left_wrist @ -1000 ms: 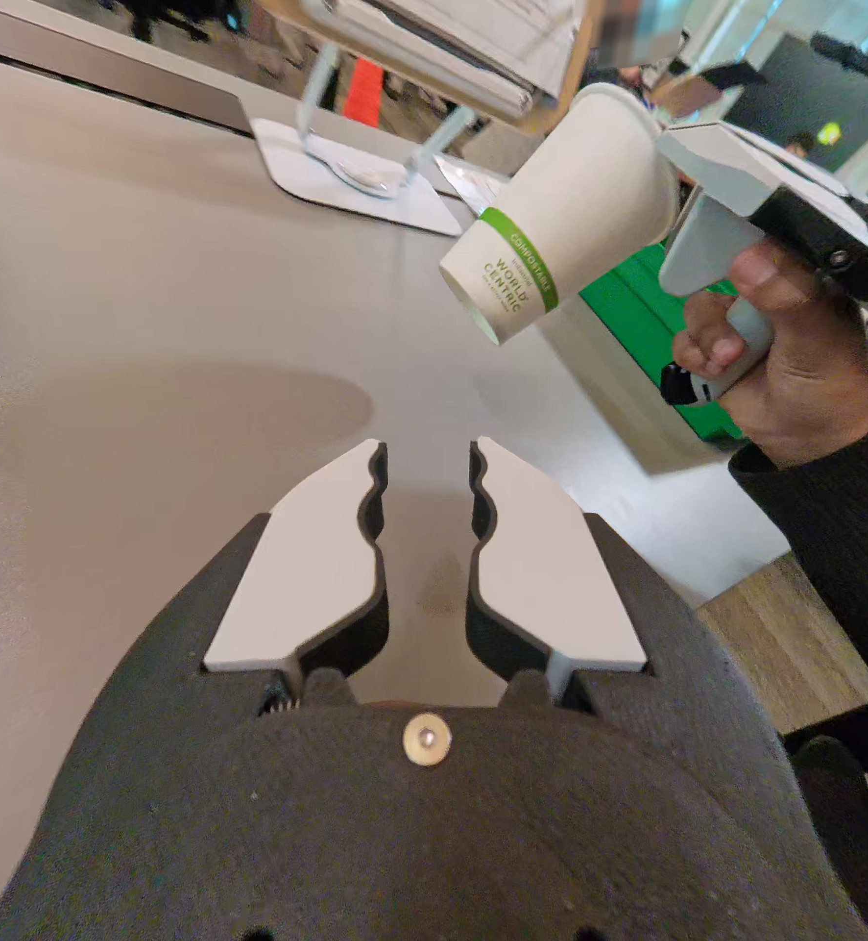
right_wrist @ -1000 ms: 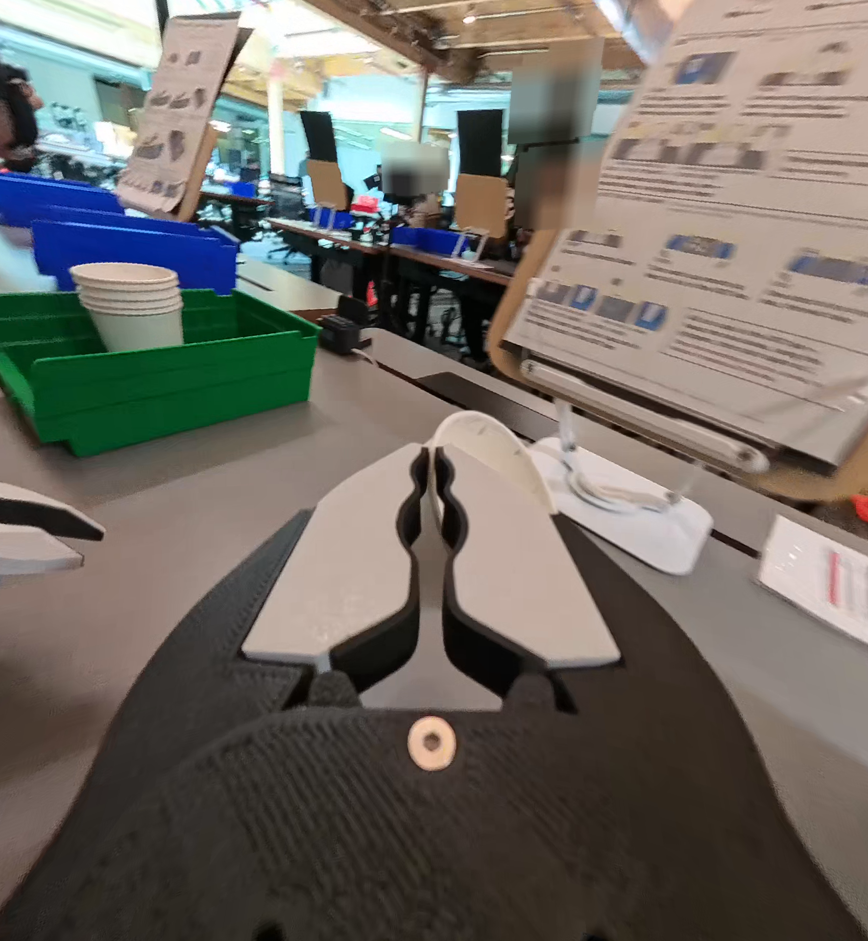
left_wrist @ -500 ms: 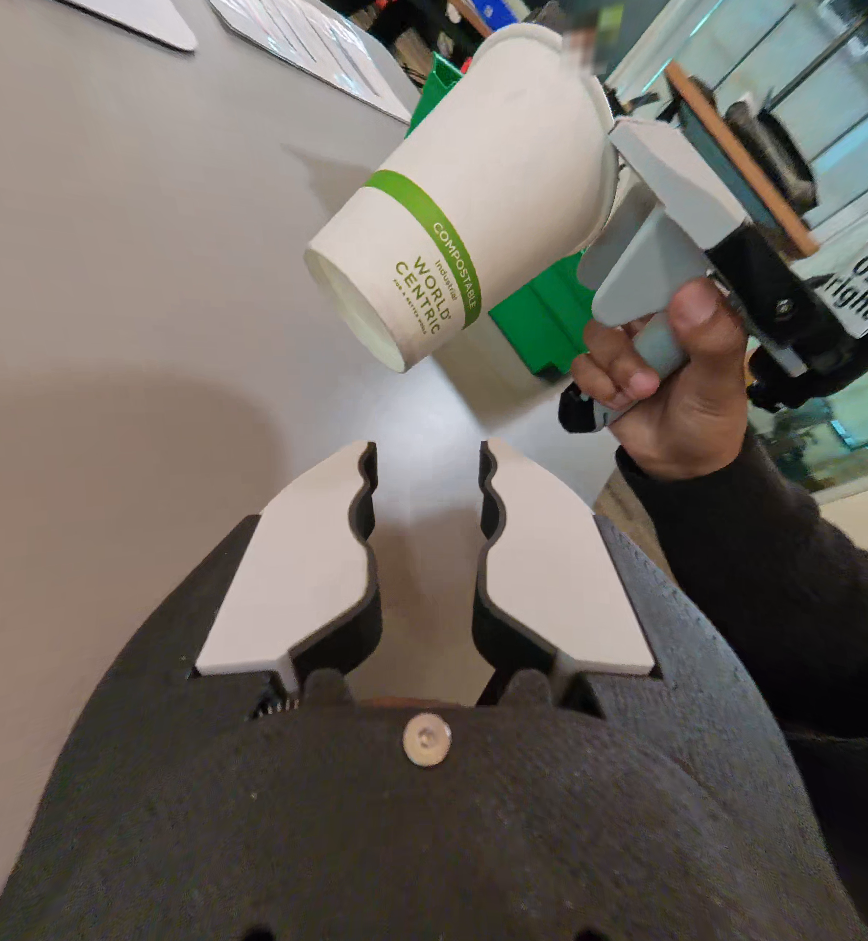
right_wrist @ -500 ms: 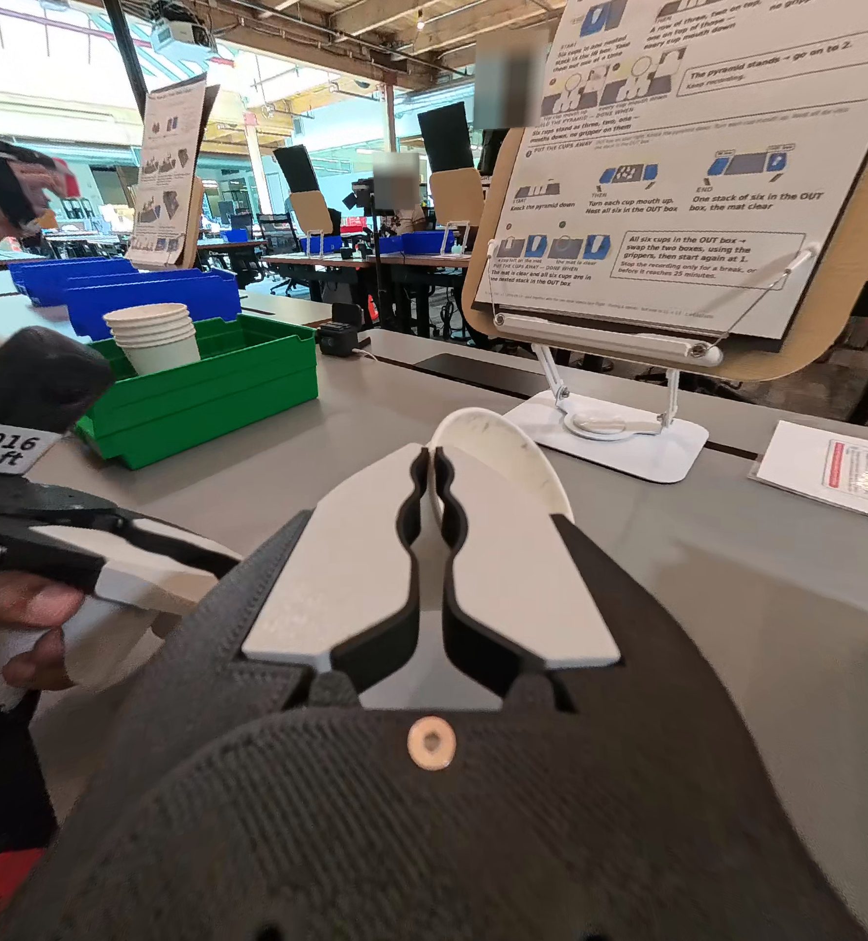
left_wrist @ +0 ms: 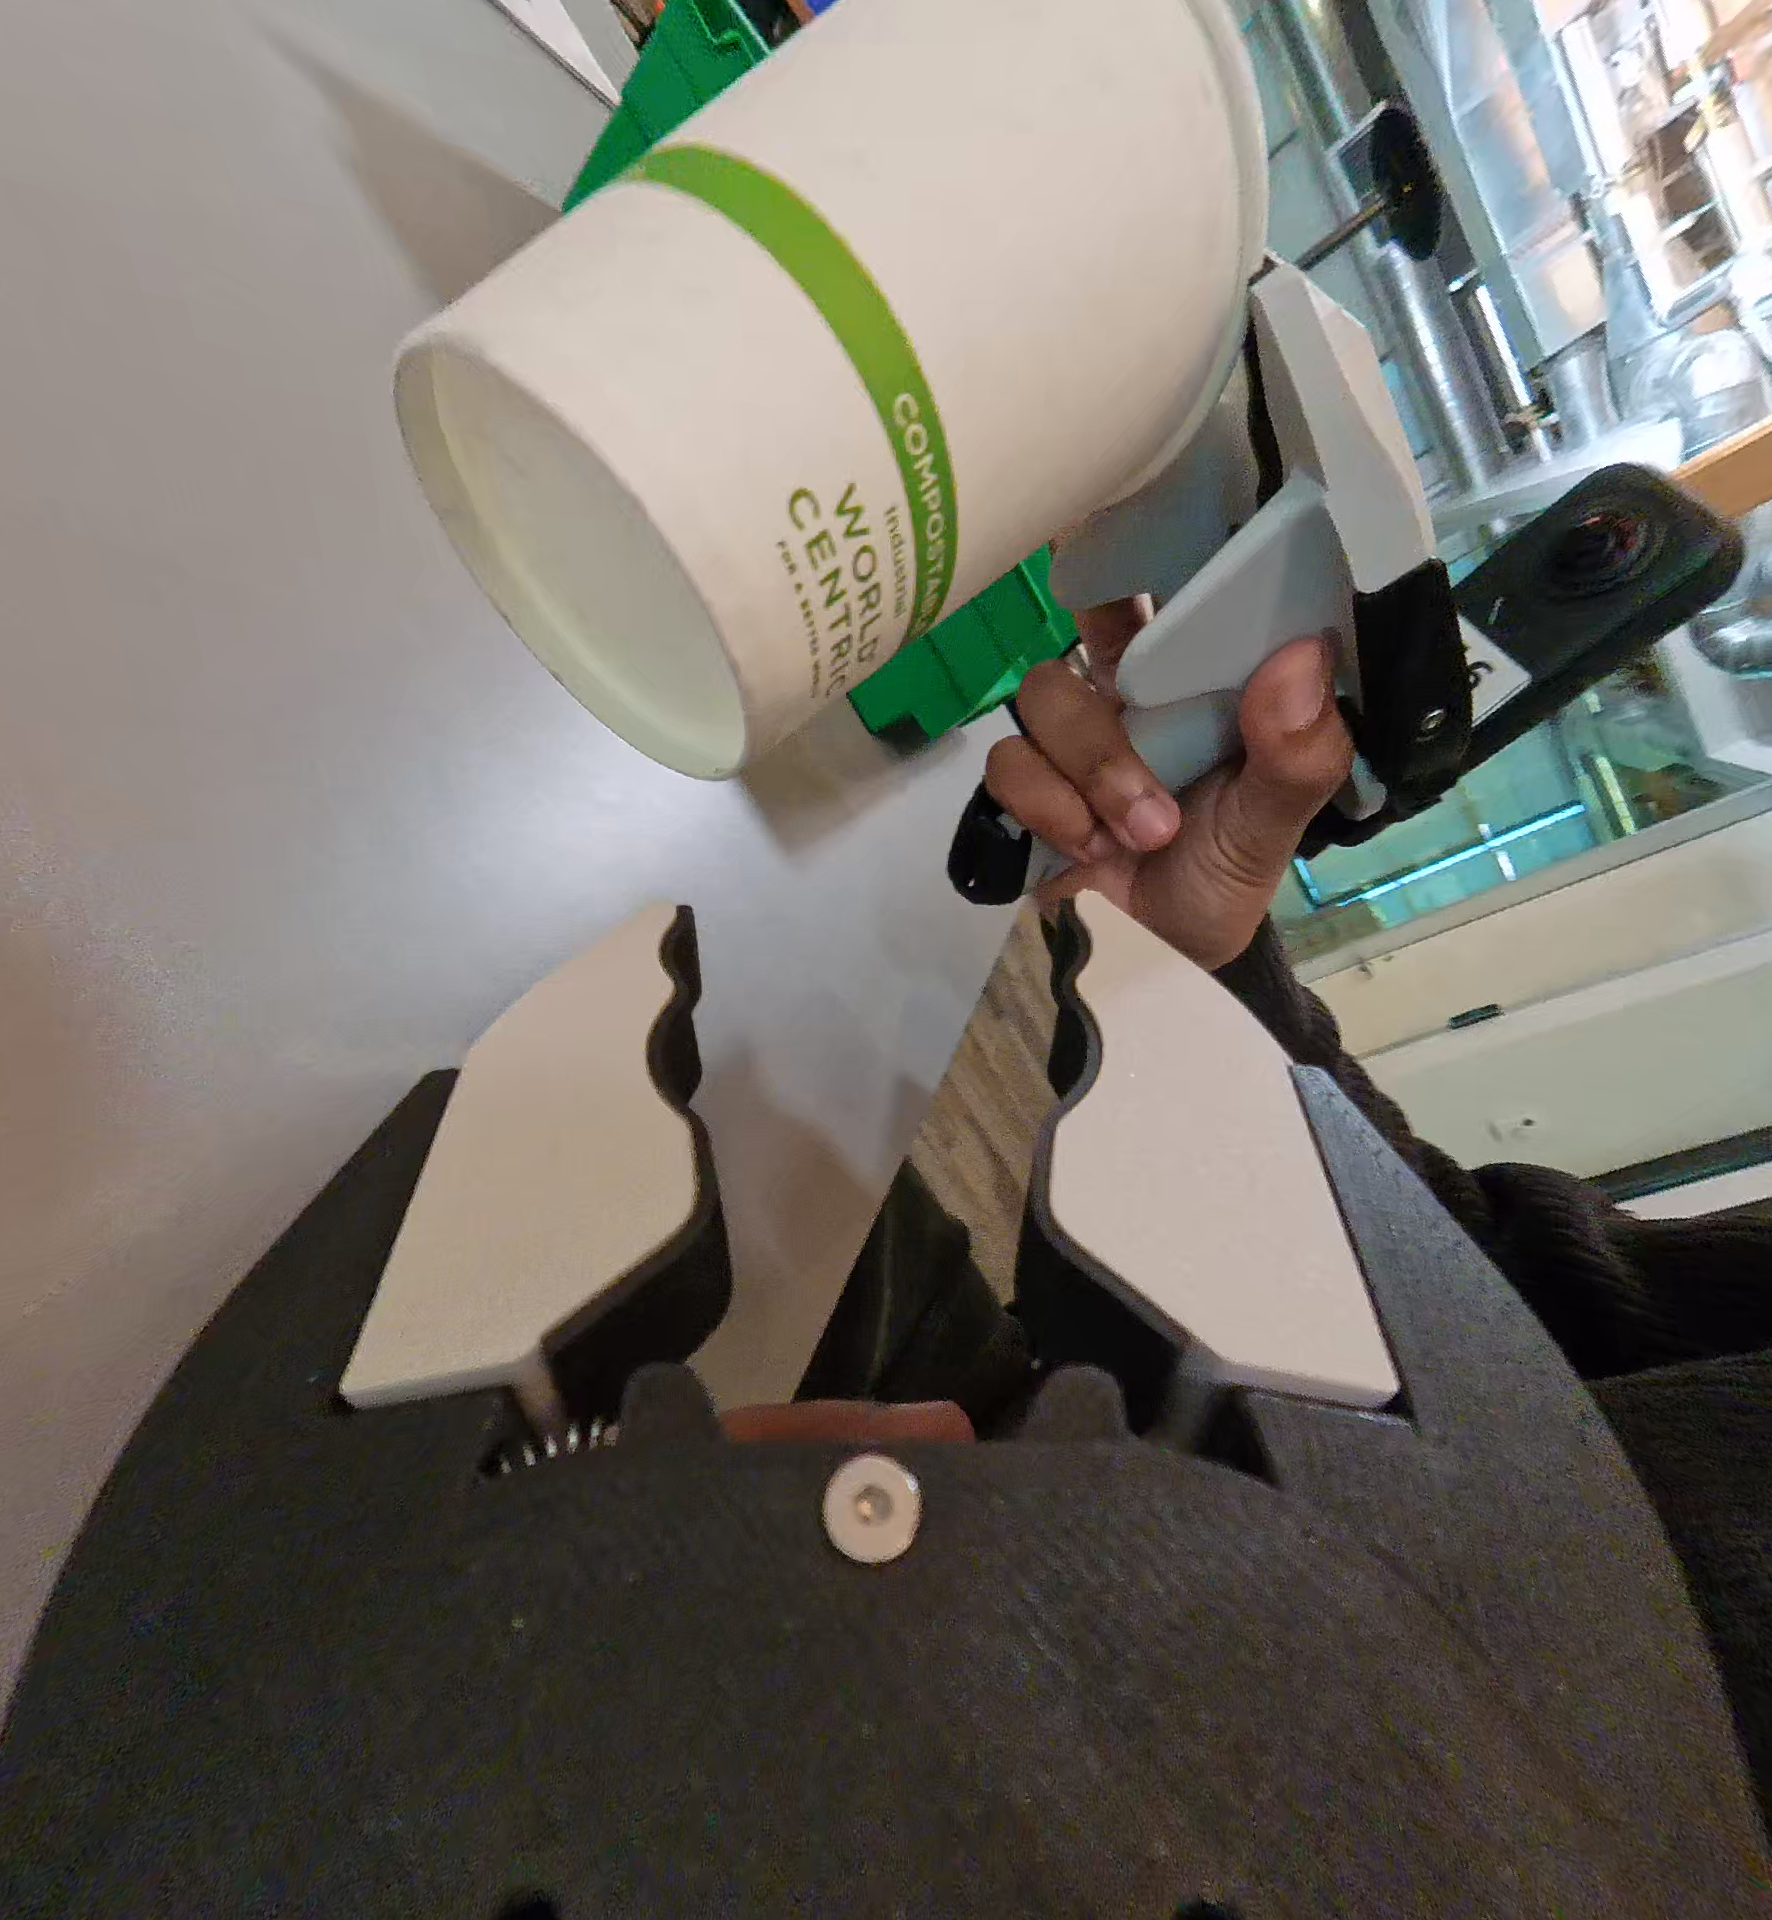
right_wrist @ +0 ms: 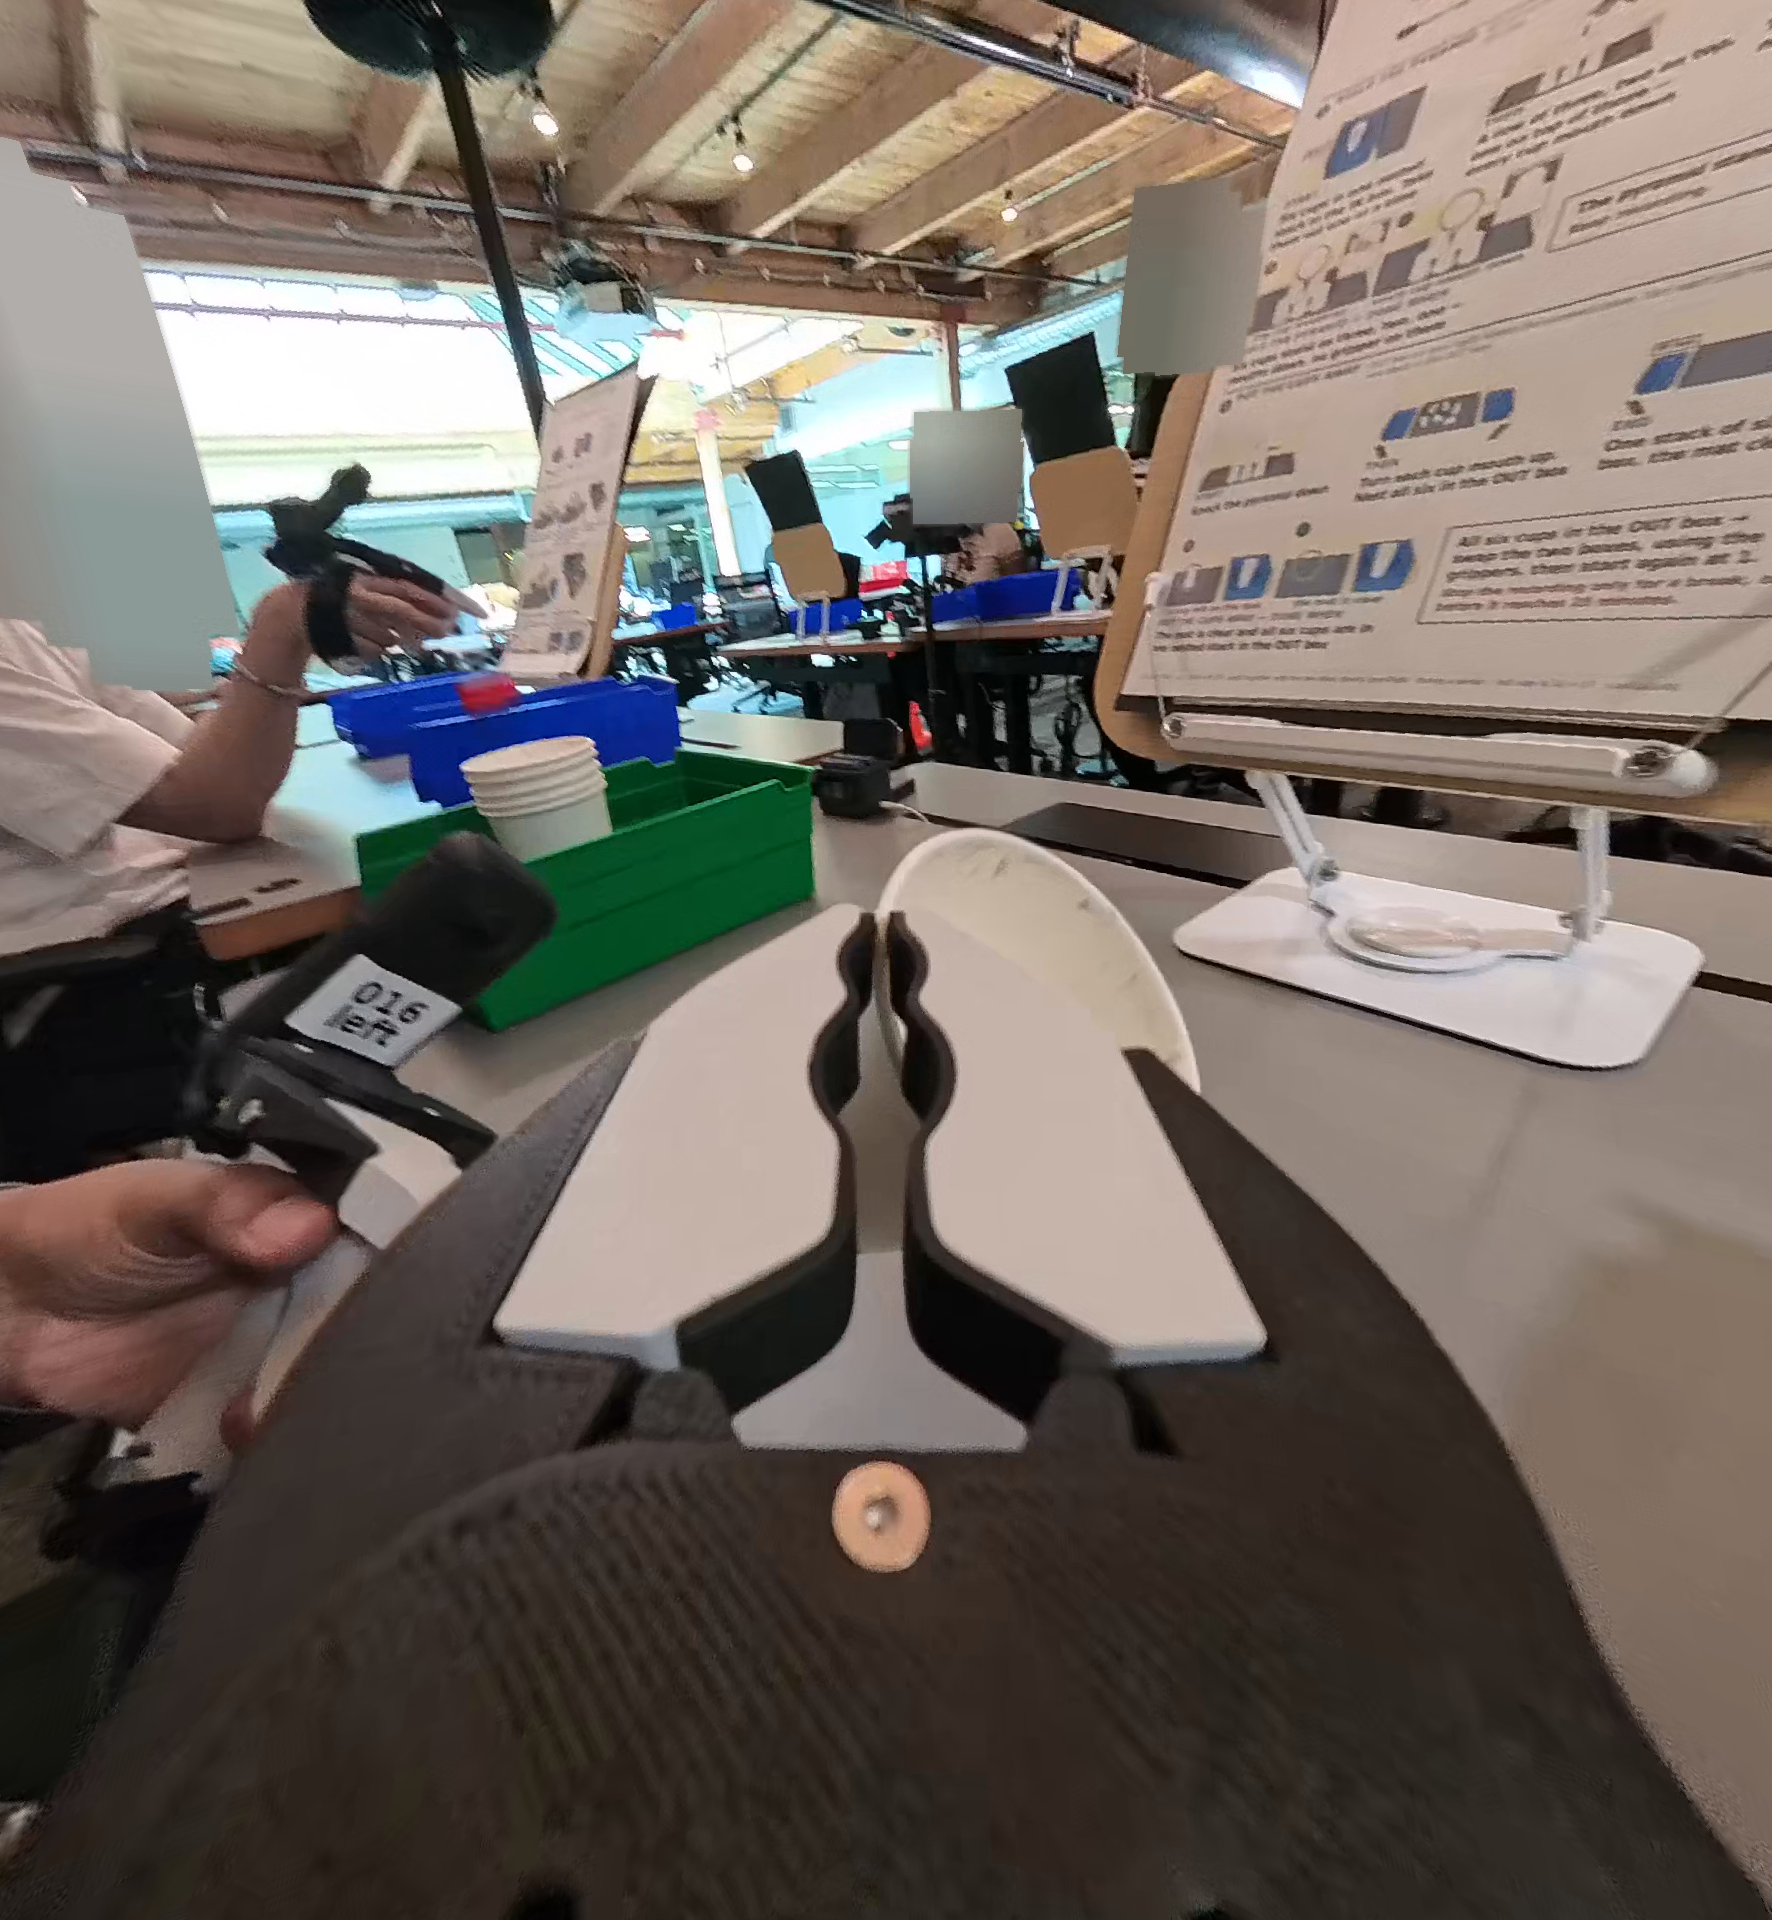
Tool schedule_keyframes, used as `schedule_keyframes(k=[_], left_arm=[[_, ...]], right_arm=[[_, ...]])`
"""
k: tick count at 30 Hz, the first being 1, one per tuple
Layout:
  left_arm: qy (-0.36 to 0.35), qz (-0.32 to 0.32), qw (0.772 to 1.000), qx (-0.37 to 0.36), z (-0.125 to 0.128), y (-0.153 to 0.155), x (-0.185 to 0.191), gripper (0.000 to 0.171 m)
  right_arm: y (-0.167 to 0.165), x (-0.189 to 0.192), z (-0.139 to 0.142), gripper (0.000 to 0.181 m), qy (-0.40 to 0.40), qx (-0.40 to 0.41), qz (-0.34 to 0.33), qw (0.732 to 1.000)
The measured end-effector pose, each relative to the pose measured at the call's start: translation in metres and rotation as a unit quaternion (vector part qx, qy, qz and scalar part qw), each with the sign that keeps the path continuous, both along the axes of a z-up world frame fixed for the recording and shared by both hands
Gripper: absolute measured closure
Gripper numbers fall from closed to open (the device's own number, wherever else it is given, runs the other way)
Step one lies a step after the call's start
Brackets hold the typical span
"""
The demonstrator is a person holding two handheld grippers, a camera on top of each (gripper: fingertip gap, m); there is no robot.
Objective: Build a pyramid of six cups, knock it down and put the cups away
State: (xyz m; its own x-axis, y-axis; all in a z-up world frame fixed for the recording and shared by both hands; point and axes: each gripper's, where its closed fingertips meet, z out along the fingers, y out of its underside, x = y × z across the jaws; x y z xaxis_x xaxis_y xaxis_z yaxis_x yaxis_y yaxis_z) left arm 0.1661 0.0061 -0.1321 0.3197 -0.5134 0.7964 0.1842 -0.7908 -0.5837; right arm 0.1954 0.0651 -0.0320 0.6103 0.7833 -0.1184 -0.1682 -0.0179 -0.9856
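Fingers on my right gripper [right_wrist: 880, 920] are pinched tight on the rim of a white paper cup [right_wrist: 1027, 935], its mouth showing just past the right fingertip. Over on my left gripper [left_wrist: 866, 920], the fingers stand spread with nothing between them, only the grey table [left_wrist: 186, 623] below. From that side I see the cup [left_wrist: 809, 343] tilted in the air above and ahead of the left fingertips, green band round it, base toward me. Beyond my right fingers to the left sits a green bin [right_wrist: 674, 862] with a stack of cups [right_wrist: 539, 795]; to the right, a document stand [right_wrist: 1433, 935]
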Motion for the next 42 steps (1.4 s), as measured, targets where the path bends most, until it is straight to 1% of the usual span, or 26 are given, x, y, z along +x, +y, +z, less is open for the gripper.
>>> schedule_keyframes(k=[7, 11, 14, 19, 22, 25, 32, 38, 42], left_arm=[[-0.093, 0.002, 0.994, -0.05, 0.014, 0.001, 0.001, 0.104], [-0.172, 0.019, 0.983, -0.065, 0.031, 0.007, -0.008, 0.103], [-0.207, 0.041, 0.975, -0.064, 0.038, 0.014, -0.017, 0.103], [-0.235, 0.061, 0.968, -0.066, 0.043, 0.019, -0.027, 0.102], [-0.252, 0.073, 0.962, -0.072, 0.045, 0.022, -0.031, 0.095], [-0.26, 0.088, 0.959, -0.074, 0.046, 0.026, -0.035, 0.092], [-0.302, 0.137, 0.939, -0.091, 0.045, 0.037, -0.054, 0.098], [-0.308, 0.155, 0.935, -0.085, 0.046, 0.041, -0.061, 0.1], [-0.302, 0.171, 0.935, -0.067, 0.048, 0.043, -0.066, 0.102]], right_arm=[[-0.012, -0.007, 0.012, 0.179, 0.071, -0.018, 0.057, 0.996], [-0.015, -0.01, 0.012, 0.179, 0.077, -0.02, 0.067, 0.995], [-0.018, -0.011, 0.014, 0.179, 0.09, -0.024, 0.08, 0.992], [-0.02, -0.011, 0.015, 0.179, 0.108, -0.029, 0.094, 0.989], [-0.022, -0.012, 0.016, 0.179, 0.111, -0.029, 0.106, 0.988], [-0.026, -0.015, 0.015, 0.179, 0.106, -0.023, 0.118, 0.987], [-0.036, -0.029, 0.01, 0.179, 0.085, -0.015, 0.142, 0.986], [-0.039, -0.032, 0.006, 0.179, 0.08, -0.011, 0.154, 0.985], [-0.039, -0.032, 0.002, 0.179, 0.074, -0.008, 0.153, 0.985]])
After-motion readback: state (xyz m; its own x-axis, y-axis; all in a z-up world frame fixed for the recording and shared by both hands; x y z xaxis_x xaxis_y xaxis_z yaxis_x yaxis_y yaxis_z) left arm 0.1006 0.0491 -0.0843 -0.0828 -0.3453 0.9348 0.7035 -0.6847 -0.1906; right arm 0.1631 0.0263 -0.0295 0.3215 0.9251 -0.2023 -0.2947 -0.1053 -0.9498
